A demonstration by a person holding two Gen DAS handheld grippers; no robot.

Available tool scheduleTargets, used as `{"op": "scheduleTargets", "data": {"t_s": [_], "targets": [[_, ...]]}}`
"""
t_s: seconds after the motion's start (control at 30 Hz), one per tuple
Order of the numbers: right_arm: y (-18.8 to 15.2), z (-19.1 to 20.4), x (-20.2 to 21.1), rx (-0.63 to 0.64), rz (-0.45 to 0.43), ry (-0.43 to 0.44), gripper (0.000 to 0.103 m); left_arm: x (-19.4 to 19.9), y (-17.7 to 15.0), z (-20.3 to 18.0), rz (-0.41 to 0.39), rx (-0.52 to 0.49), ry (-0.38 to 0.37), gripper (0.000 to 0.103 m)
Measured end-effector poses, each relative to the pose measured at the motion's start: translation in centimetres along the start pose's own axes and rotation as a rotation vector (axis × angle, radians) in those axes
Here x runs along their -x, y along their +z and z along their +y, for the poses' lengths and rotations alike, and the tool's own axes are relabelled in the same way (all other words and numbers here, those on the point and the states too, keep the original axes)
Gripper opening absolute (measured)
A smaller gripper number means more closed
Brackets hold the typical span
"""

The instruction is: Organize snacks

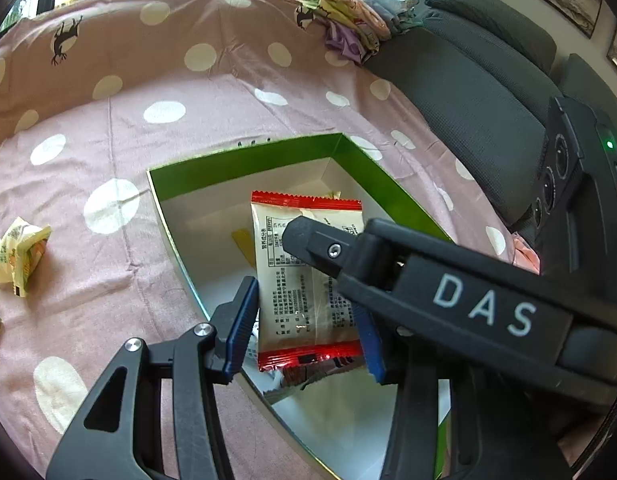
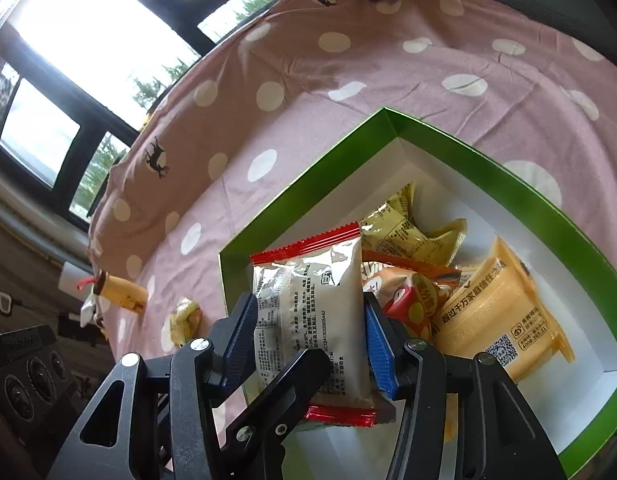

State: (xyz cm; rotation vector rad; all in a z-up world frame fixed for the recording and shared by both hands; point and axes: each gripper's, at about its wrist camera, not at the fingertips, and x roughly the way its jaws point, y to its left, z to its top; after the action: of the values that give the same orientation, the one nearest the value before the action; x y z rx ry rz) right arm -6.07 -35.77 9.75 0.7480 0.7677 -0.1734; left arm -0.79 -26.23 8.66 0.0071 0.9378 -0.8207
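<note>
A white snack packet with red ends [image 1: 304,264] hangs over the open green box [image 1: 244,160], and my left gripper [image 1: 304,330] is shut on its two long sides. The right gripper's finger [image 1: 308,236] crosses in front of its upper half. In the right wrist view my right gripper [image 2: 308,338] is shut on a white, red-ended packet [image 2: 308,300] above the box's [image 2: 308,168] near corner. A finger [image 2: 296,380] of the left gripper cuts across its lower part. I cannot tell whether both hold the same packet.
Inside the box lie a yellow packet [image 2: 404,232], an orange packet [image 2: 412,300] and a pale orange tub [image 2: 496,312]. Loose yellow snacks [image 1: 20,256] [image 2: 184,320] rest on the pink dotted cloth [image 1: 148,80]. Folded clothes [image 1: 348,12] and a dark sofa [image 1: 468,92] stand behind.
</note>
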Motion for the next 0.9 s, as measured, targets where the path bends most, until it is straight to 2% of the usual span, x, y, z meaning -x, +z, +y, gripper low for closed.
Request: {"op": "scheduleTargets", "data": {"t_s": [0.3, 0.53, 0.7, 0.83, 0.87, 0.9], "targets": [[0.2, -1.0, -1.0, -0.029, 0.021, -0.046, 0.055, -0.4, -0.2, 0.1, 0.014, 0.007, 0.003, 0.042], [0.2, -0.9, -0.9, -0.039, 0.022, -0.058, 0.055, 2.8, -0.4, 1.4, -0.017, 0.055, -0.042, 0.047], [0.2, 0.2, 0.3, 0.005, -0.037, -0.123, 0.055, 6.8, -1.0, 3.9, -0.080, 0.115, 0.019, 0.062], [0.1, 1.0, 1.3, 0.025, -0.068, -0.118, 0.056, 10.7, -2.3, 7.1, -0.129, 0.196, 0.090, 0.081], [0.1, 1.3, 1.4, 0.032, -0.069, -0.113, 0.057, 11.8, -2.7, 8.2, -0.140, 0.217, 0.125, 0.089], [0.0, 1.7, 1.5, 0.046, -0.070, -0.113, 0.059, 12.7, -3.2, 9.1, -0.150, 0.228, 0.161, 0.092]]}}
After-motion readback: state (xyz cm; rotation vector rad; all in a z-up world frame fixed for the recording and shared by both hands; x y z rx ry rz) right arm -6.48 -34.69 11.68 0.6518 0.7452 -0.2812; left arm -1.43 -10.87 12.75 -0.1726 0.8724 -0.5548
